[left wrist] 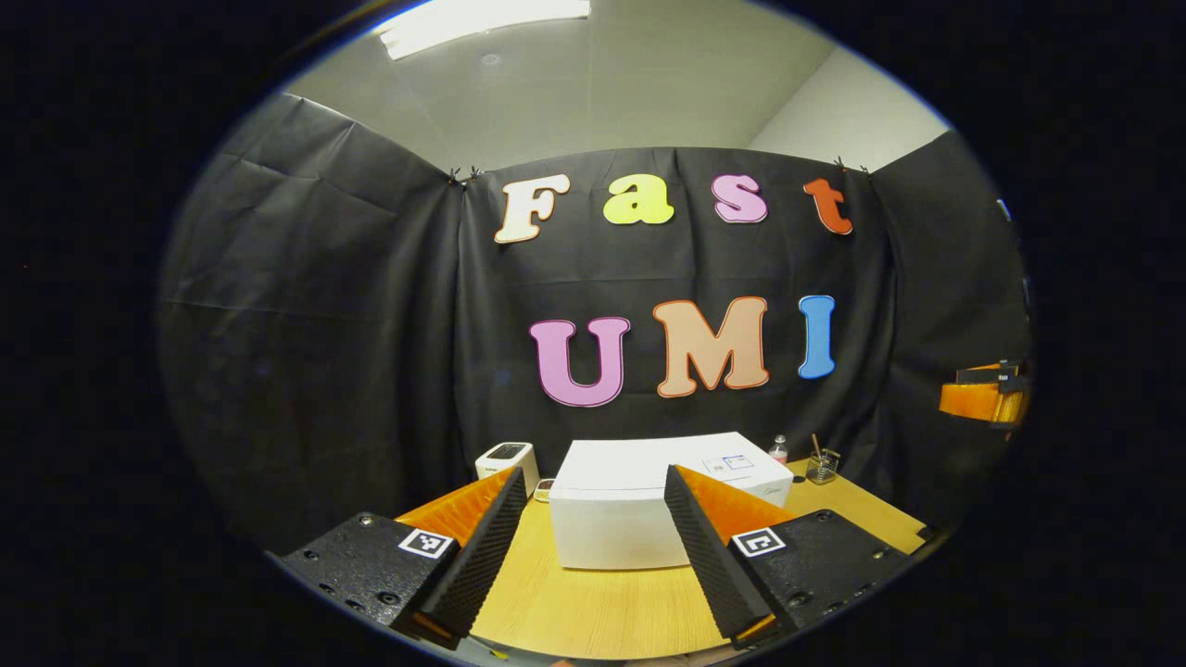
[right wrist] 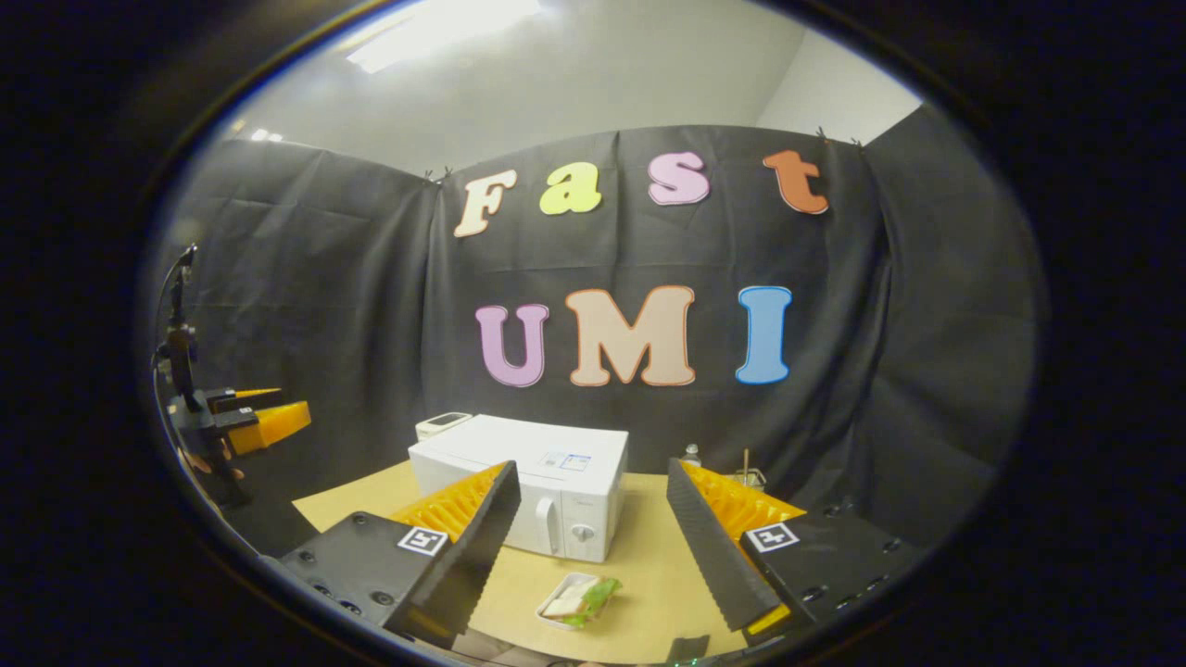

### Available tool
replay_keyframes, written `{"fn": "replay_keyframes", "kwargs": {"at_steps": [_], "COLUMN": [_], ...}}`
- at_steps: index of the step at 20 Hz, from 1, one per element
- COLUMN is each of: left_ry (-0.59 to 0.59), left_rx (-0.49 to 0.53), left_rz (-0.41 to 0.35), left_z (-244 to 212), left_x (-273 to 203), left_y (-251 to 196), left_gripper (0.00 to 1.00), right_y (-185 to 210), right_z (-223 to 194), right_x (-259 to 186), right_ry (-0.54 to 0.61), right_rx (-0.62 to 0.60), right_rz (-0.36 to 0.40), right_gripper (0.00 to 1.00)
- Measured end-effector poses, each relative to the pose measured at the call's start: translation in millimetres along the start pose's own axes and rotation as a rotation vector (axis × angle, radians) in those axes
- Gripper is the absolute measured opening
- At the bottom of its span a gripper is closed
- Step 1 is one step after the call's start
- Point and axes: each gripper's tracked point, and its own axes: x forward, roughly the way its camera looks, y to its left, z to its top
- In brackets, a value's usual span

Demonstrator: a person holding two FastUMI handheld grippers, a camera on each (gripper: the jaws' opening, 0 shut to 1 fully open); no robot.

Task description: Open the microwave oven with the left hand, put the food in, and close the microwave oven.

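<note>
On table (right wrist: 649, 556): microwave (right wrist: 528, 491) shut, food (right wrist: 579, 600) outside, both tongs open.

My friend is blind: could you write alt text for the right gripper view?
A closed white box-shaped microwave oven sits on a light wooden table, with a small tray of food in front, framed by the right gripper with fingers apart.

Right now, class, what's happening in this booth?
A person holds two grippers above a wooden table. Both the left gripper and the right gripper are open and hold nothing. The white microwave sits shut. The food tray lies on the table in front of it, untouched. Nothing has started.
</note>
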Motion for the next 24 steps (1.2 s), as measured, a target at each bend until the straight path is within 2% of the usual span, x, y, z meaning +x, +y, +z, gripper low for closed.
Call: {"fn": "replay_keyframes", "kwargs": {"at_steps": [2,5,6,7,11,12,17,22,23,24], "left_ry": [0.009,0.032,0.037,0.037,0.033,0.036,0.042,0.05,0.058,0.062], "left_rx": [-0.023,-0.048,-0.051,-0.051,-0.034,-0.026,-0.018,-0.051,-0.046,-0.044], "left_rz": [-0.027,-0.055,-0.073,-0.089,-0.122,-0.135,-0.157,-0.204,-0.221,-0.234], "left_z": [-13,-33,-38,-44,-67,-75,-112,-155,-166,-176], "left_x": [3,9,9,9,14,15,29,55,61,68], "left_y": [-5,-9,-14,-18,-33,-40,-67,-117,-129,-141], "left_gripper": [0.94,0.92,0.91,0.91,0.9,0.9,0.9,0.89,0.89,0.89], "right_y": [3,-3,-5,-8,-15,-16,-20,-16,-15,-15], "right_z": [0,3,4,4,0,-2,-6,-9,-9,-8], "right_x": [-2,-4,-5,-5,-3,-2,0,1,2,3], "right_ry": [0.004,-0.006,-0.01,-0.012,-0.01,-0.008,0.003,0.007,0.005,0.0], "right_rx": [0.018,0.022,0.018,0.014,0.016,0.012,0.03,0.041,0.039,0.036], "right_rz": [0.021,0.013,0.004,-0.002,-0.024,-0.026,-0.039,-0.019,-0.019,-0.018], "right_gripper": [1.0,1.0,0.96,1.0,1.0,0.96,1.0,1.0,0.96,1.0]}}
